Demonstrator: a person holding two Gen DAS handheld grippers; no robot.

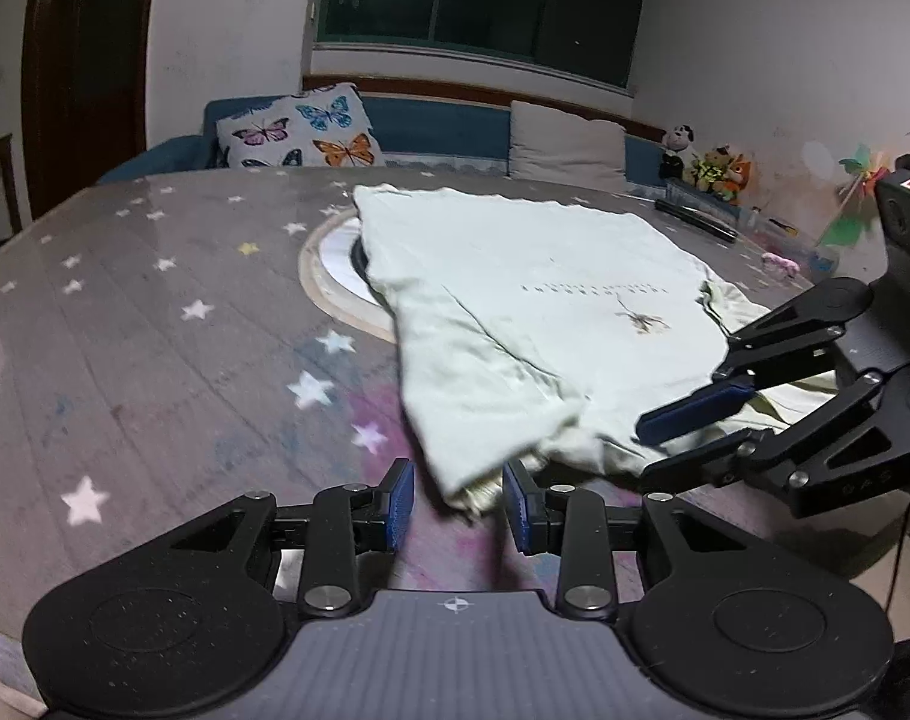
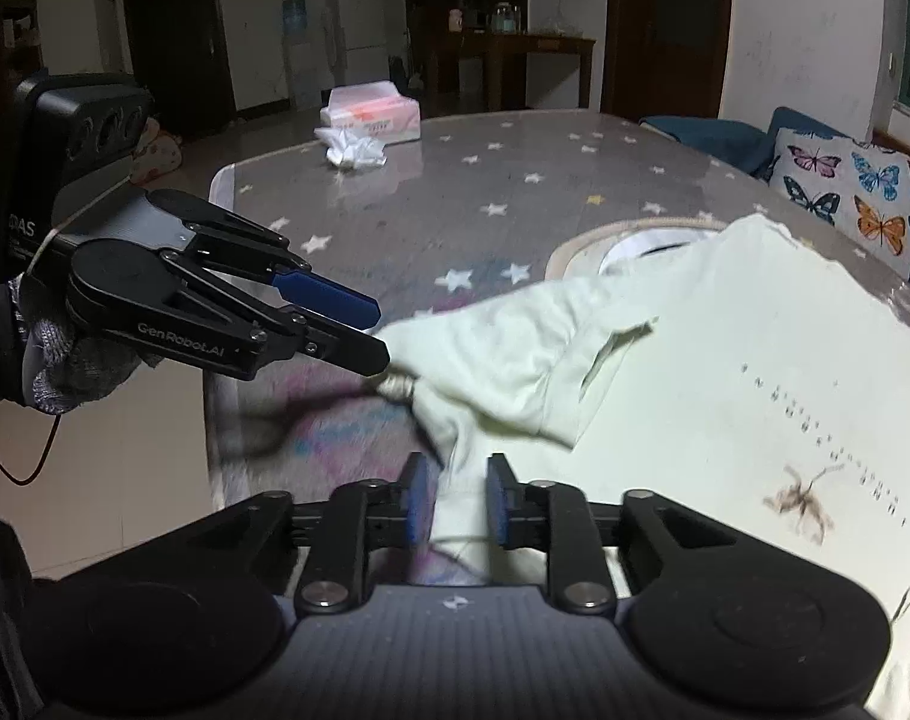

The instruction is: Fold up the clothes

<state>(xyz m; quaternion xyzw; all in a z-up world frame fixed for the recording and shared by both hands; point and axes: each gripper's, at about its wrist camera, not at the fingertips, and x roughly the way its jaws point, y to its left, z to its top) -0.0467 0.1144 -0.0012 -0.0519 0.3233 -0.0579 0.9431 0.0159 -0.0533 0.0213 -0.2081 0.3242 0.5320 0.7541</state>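
Pale green T-shirt (image 1: 515, 312) lies on the bench (image 1: 155, 312), print up, sleeve already folded in. Left gripper (image 1: 458, 501): fingers apart, sleeve corner bunched between them, not pinched. Right gripper (image 2: 449, 507): fingers apart too, a fabric fold running between the pads. Cloth looks light, limp, will sag and crease; grab doubled hems or seams, not single layers.

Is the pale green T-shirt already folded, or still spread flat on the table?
Partly folded: the T-shirt has one sleeve turned in over its printed front, while the body lies spread on the table.
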